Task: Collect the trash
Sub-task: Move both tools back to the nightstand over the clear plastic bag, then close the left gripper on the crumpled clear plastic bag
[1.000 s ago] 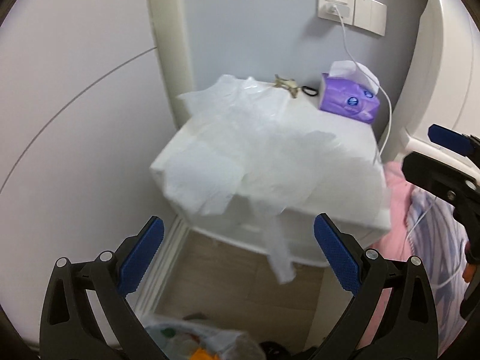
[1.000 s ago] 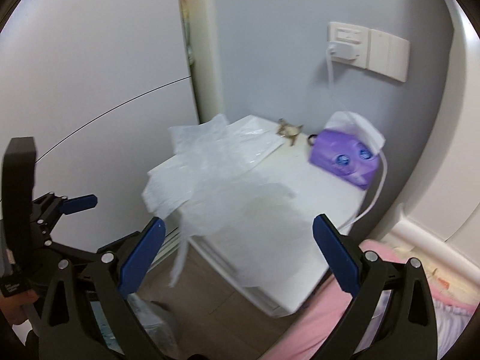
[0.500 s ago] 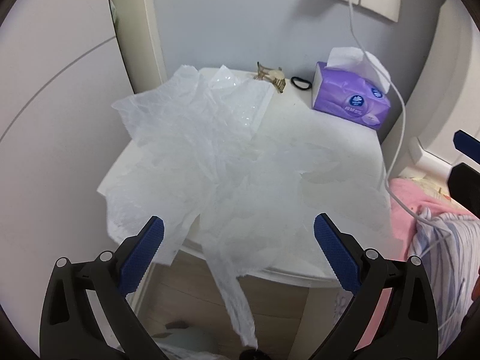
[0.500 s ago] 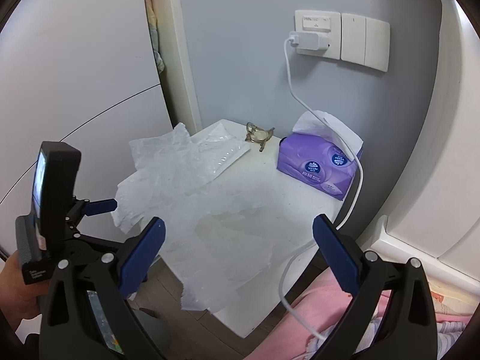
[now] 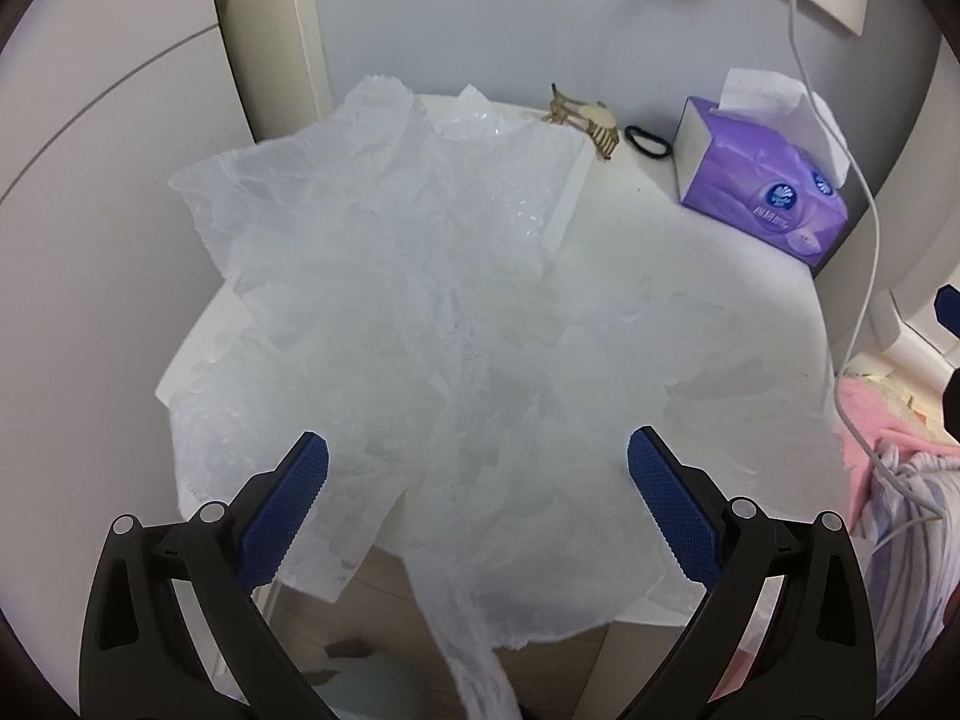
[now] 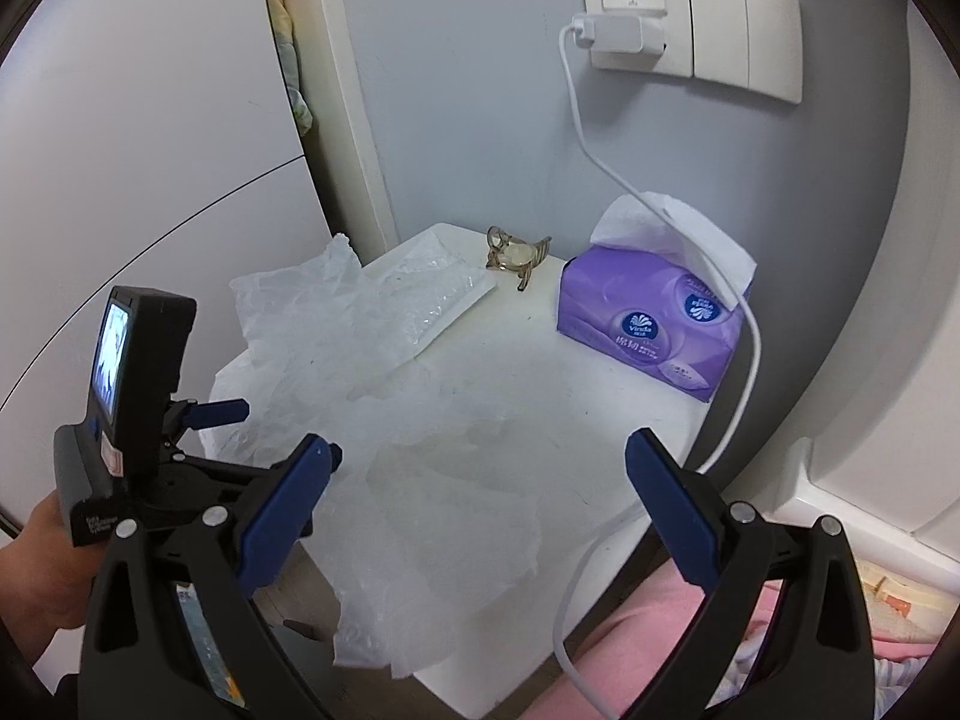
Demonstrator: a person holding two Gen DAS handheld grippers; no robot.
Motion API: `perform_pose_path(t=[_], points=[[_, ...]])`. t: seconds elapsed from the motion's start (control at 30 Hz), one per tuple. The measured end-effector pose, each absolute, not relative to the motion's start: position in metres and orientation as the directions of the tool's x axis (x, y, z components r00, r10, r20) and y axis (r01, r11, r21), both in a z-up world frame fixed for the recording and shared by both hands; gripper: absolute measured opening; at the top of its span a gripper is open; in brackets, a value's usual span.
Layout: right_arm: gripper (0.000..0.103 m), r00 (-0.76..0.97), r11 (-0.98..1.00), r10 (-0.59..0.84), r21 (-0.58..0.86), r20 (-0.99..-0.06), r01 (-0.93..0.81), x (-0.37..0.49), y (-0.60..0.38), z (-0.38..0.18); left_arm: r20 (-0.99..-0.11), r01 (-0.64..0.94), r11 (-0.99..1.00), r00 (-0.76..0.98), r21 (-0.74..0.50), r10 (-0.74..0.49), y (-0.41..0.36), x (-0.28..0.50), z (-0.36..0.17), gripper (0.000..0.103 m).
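A crumpled translucent plastic bag (image 5: 420,324) lay spread over the white tabletop (image 5: 690,276), drooping past its front edge. Left claw (image 5: 478,495) and right claw (image 6: 477,492) hovered above it, jaws wide apart, empty; a purple tissue box (image 6: 651,324) stood behind

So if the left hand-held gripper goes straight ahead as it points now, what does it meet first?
Probably the crumpled white plastic bag spread over the nightstand; the open left hand-held gripper points right at it. Depth is uncertain.
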State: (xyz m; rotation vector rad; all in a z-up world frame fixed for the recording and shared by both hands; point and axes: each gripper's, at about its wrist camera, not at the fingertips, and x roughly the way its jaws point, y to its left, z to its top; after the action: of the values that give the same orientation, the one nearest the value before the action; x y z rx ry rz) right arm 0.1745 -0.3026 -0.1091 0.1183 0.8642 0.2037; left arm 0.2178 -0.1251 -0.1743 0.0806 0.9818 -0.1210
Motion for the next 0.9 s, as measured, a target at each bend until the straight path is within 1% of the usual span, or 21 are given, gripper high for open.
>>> perform_pose_path(t=[0.2,0.23,0.37,0.4,0.47,0.5,0.57,0.6,0.67,0.7,0.77,0.8,0.87,0.9], points=[[0.096,0.621,0.973,0.230,0.194,-0.749,-0.126,0.181,-0.302,-0.119,-0.835,0.118,0.992,0.542,-0.035,-0.094,-0.125,0.221,-0.180,0.097],[0.096,0.621,0.973,0.231,0.196,-0.749,-0.126,0.181,-0.302,-0.120,-0.833,0.121,0.992,0.544,-0.042,-0.101,-0.126,0.221,-0.181,0.094],[0.096,0.622,0.972,0.232,0.199,-0.748,-0.123,0.183,-0.303,-0.122,-0.827,0.129,0.991,0.552,-0.039,-0.105,-0.131,0.220,-0.182,0.076],[0.096,0.621,0.972,0.232,0.199,-0.749,-0.123,0.183,-0.303,-0.123,-0.827,0.131,0.991,0.553,-0.036,-0.103,-0.133,0.219,-0.181,0.075],[0.096,0.620,0.973,0.230,0.197,-0.750,-0.123,0.182,-0.303,-0.123,-0.824,0.141,0.990,0.557,-0.031,-0.105,-0.137,0.218,-0.180,0.063],[0.096,0.620,0.973,0.228,0.195,-0.750,-0.123,0.181,-0.303,-0.123,-0.823,0.145,0.989,0.557,-0.032,-0.108,-0.139,0.217,-0.180,0.060],[0.096,0.620,0.974,0.227,0.194,-0.751,-0.121,0.181,-0.303,-0.123,-0.822,0.158,0.987,0.555,-0.043,-0.125,-0.142,0.216,-0.179,0.047],[0.096,0.622,0.973,0.228,0.195,-0.749,-0.121,0.181,-0.304,-0.123,-0.822,0.164,0.985,0.555,-0.047,-0.131,-0.143,0.215,-0.179,0.044],[0.096,0.624,0.974,0.226,0.194,-0.748,-0.119,0.179,-0.304,-0.122,-0.820,0.182,0.982,0.552,-0.057,-0.150,-0.147,0.213,-0.179,0.033],[0.096,0.625,0.974,0.224,0.192,-0.748,-0.119,0.179,-0.304,-0.121,-0.818,0.185,0.981,0.555,-0.056,-0.151,-0.149,0.211,-0.178,0.031],[0.096,0.627,0.975,0.221,0.190,-0.747,-0.118,0.177,-0.304,-0.120,-0.811,0.191,0.980,0.563,-0.055,-0.155,-0.151,0.211,-0.176,0.020],[0.096,0.630,0.975,0.220,0.188,-0.745,-0.118,0.176,-0.304,-0.119,-0.808,0.191,0.980,0.569,-0.054,-0.156,-0.151,0.210,-0.174,0.018],[0.096,0.635,0.976,0.214,0.184,-0.742,-0.114,0.174,-0.305,-0.117,-0.800,0.191,0.980,0.579,-0.058,-0.160,-0.151,0.211,-0.170,0.008],[0.096,0.639,0.977,0.212,0.183,-0.740,-0.112,0.173,-0.305,-0.116,-0.796,0.192,0.980,0.583,-0.061,-0.164,-0.151,0.211,-0.167,0.007]])
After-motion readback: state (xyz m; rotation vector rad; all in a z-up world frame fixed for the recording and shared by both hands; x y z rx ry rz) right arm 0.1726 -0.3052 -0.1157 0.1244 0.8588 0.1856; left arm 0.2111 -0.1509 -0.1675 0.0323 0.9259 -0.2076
